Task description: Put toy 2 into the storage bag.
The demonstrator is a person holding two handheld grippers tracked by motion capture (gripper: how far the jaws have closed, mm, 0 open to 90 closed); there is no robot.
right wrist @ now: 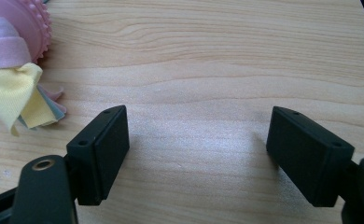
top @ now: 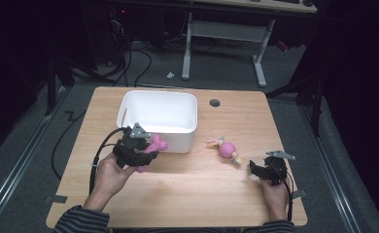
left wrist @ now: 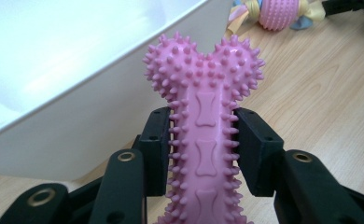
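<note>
My left gripper [left wrist: 203,140] clamps the pink spiky bone toy [left wrist: 203,116] just beside the white tub's [top: 187,141] front wall. My right gripper [right wrist: 196,154] gapes wide over bare table [right wrist: 217,70], near the pink ball toy [top: 228,149].
</note>
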